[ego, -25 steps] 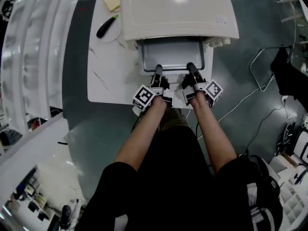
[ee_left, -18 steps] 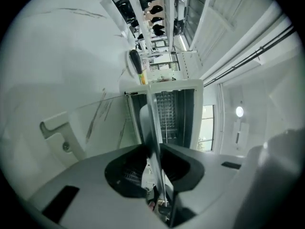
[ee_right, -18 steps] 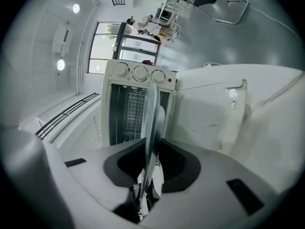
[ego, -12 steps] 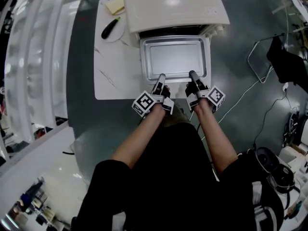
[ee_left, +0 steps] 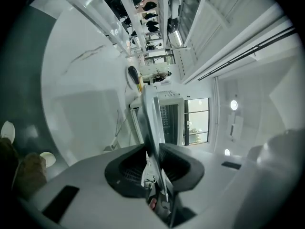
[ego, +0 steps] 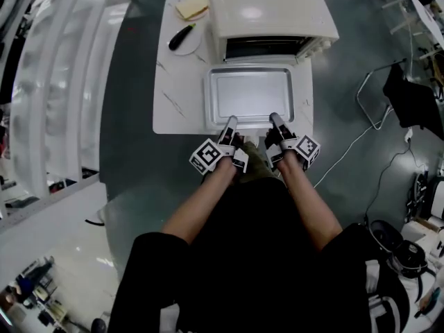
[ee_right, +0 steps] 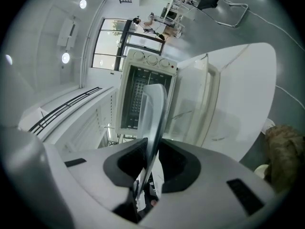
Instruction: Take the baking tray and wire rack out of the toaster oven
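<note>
1. A shallow, silver rectangular metal baking tray (ego: 250, 94) is fully outside the cream-coloured box-shaped toaster oven (ego: 270, 9). In the head view it lies just at 6 o'clock from the oven's dark opening.
2. The tray hangs above the white marble-veined table (ego: 173, 96).
3. The left gripper (ego: 231, 121) has its black jaws pinched on the tray's near rim, toward the 7 o'clock corner. In the left gripper view the thin metal edge (ee_left: 151, 113) runs straight between the two pads (ee_left: 126, 168).
4. The right gripper (ego: 273, 117) likewise has its jaws clamped on the same rim, toward the 5 o'clock corner. In the right gripper view the tray's edge (ee_right: 155, 113) stands between the pads (ee_right: 174, 168).
5. The oven's white door (ee_right: 205, 99), with its bar handle, is folded open.
6. Inside the cavity a dark grid of wires (ee_right: 137, 97) shows, apparently the wire rack, not taken out.
7. At 10 o'clock from the tray, a black-handled tool with a green tip (ego: 182, 37) rests on a round white plate (ego: 194, 46).
8. At 11 o'clock, beside the oven, lies a pale yellow flat piece (ego: 192, 7); what it is cannot be told.
</note>
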Demonstrator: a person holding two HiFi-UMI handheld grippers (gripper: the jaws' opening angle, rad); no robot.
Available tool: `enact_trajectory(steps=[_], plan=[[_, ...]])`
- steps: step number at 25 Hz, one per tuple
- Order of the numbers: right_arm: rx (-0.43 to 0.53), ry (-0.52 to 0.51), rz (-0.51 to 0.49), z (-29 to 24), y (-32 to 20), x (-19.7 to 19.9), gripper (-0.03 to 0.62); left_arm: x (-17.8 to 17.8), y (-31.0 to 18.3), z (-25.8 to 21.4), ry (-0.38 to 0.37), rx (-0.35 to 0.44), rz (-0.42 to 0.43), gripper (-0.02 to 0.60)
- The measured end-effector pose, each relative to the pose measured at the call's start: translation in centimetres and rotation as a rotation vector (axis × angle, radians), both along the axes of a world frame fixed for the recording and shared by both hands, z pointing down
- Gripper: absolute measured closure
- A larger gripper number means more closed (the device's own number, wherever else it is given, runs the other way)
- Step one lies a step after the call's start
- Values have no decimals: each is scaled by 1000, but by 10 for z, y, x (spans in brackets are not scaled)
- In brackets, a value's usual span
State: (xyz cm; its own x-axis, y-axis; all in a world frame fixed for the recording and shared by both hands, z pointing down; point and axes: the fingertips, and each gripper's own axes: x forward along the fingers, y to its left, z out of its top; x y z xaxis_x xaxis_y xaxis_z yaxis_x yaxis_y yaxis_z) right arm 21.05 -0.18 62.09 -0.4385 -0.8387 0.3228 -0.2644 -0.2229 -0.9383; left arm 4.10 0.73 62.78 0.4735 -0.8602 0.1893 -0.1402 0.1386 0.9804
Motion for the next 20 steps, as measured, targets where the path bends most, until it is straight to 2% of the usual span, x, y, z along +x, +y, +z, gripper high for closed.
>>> enact_trajectory(steps=[6, 9, 13, 20], plan=[[6, 0, -102, 5, 9, -61, 503, -59, 22, 3, -35, -9, -75, 485], [-2, -7, -152, 11, 17, -104, 499, -101, 35, 4, -59, -13, -122, 483], [-48, -5, -221, 21, 28, -155, 493, -151, 51, 8, -73, -38, -192, 483], [-78, -26, -292, 41, 19, -211, 489, -204, 53, 27, -99, -70, -278, 482]])
